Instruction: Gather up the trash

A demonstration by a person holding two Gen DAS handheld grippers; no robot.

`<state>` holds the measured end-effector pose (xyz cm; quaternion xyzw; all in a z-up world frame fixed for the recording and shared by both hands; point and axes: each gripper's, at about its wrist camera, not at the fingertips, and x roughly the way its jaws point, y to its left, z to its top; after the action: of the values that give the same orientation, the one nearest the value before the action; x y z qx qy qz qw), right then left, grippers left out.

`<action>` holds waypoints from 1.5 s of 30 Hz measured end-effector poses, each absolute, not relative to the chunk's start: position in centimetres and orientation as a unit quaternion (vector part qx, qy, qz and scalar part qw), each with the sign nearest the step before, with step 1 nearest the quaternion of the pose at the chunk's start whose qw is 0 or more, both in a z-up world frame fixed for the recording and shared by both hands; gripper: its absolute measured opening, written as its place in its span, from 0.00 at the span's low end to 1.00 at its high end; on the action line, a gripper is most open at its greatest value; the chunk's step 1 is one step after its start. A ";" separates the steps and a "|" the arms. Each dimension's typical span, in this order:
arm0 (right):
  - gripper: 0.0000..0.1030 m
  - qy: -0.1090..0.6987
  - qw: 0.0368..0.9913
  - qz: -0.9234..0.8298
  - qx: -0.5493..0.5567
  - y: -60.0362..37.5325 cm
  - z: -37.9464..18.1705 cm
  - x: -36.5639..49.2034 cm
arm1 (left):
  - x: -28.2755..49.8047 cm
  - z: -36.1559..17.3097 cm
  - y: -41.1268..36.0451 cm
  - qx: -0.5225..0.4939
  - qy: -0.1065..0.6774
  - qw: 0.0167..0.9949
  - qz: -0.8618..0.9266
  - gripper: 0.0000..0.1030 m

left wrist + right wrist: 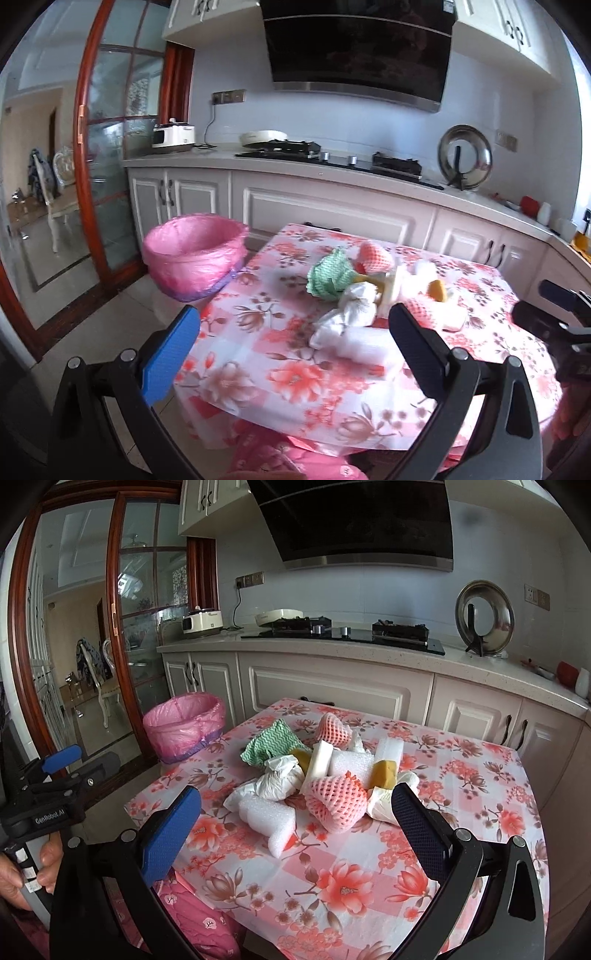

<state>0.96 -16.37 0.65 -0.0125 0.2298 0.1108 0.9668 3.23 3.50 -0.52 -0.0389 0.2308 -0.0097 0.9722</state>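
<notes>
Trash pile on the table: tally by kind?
Pink foam fruit nets: 2
White foam blocks: 3
Yellow sponge pieces: 2
Green wavy-pattern cloth: 1
Crumpled white plastic bags: 2, possibly more hidden
Total: about 10

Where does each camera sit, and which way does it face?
Left wrist: on the left tongs, open, facing the table from its near-left corner; right tongs at right edge.
Right wrist: on the right tongs, open, facing the trash pile squarely; left tongs and hand show.
Shared: pile, pink-lined bin, stove counter.
</notes>
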 end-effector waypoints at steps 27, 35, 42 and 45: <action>0.94 0.199 0.974 0.113 -0.002 -16.8 0.9 0.0 | -0.5 0.8 1.9 -0.026 0.185 0.982 -0.010 0.96; 0.94 0.195 0.973 0.121 -0.006 -16.5 1.1 -0.1 | -0.7 1.1 2.1 -0.028 0.186 0.982 -0.013 0.96; 0.94 0.195 0.973 0.123 -0.005 -16.4 1.1 -0.3 | -0.5 1.1 1.9 -0.023 0.186 0.982 -0.014 0.96; 0.94 0.191 0.974 0.122 -0.005 -16.4 1.0 -0.4 | -0.3 1.0 1.9 -0.027 0.190 0.981 -0.018 0.96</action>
<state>-0.42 -16.38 1.05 -0.0053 0.1913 0.1223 0.9739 -0.25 1.89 0.95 -0.0266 0.1899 -0.0182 0.9813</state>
